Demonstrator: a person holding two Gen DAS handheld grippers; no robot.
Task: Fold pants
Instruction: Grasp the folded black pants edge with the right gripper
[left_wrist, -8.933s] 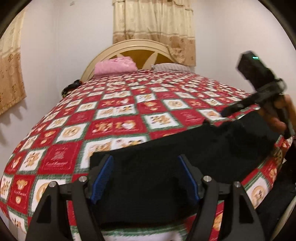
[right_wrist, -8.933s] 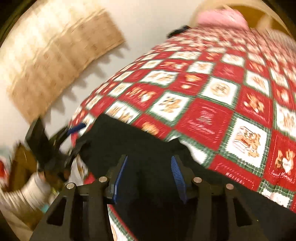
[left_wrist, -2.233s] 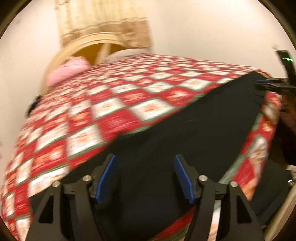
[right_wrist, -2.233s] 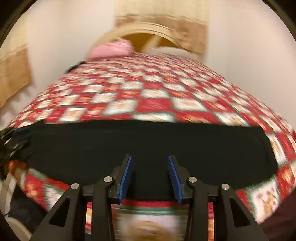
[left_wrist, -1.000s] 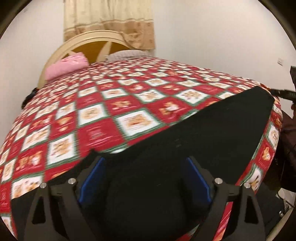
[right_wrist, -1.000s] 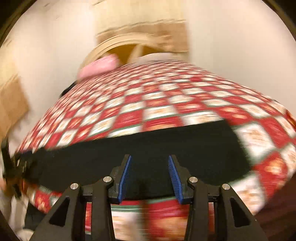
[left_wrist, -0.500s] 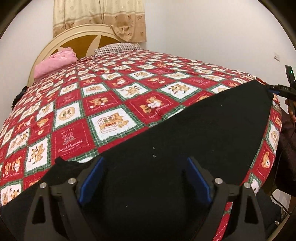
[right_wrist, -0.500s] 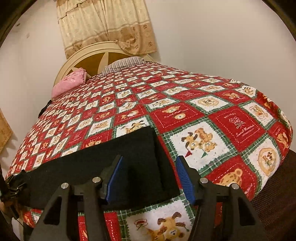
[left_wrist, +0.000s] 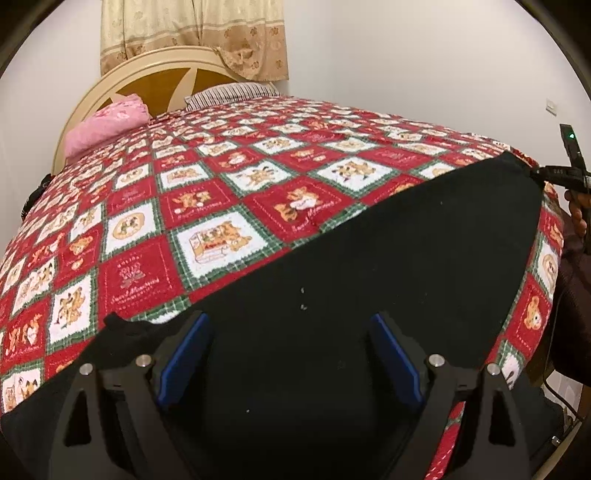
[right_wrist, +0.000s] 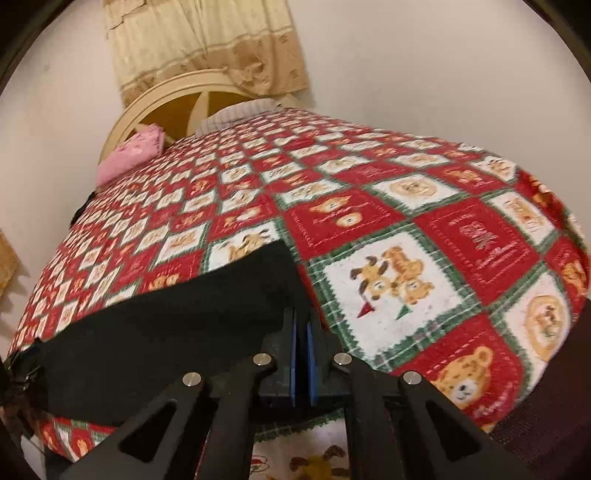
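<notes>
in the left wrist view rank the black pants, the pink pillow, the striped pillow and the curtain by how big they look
1. black pants, though nearest the camera
2. curtain
3. pink pillow and striped pillow: too alike to rank

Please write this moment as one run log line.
pants: flat on bed | right gripper: shut on pants edge | left gripper: open over pants

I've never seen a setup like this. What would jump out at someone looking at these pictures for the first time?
First, the loud red, white and green teddy-bear quilt covering the whole bed, with the black pants laid flat along its near edge. Then the tools: the left gripper hovers open over the pants, while the right gripper is pinched shut on their end. A pink pillow lies by the headboard.
</notes>
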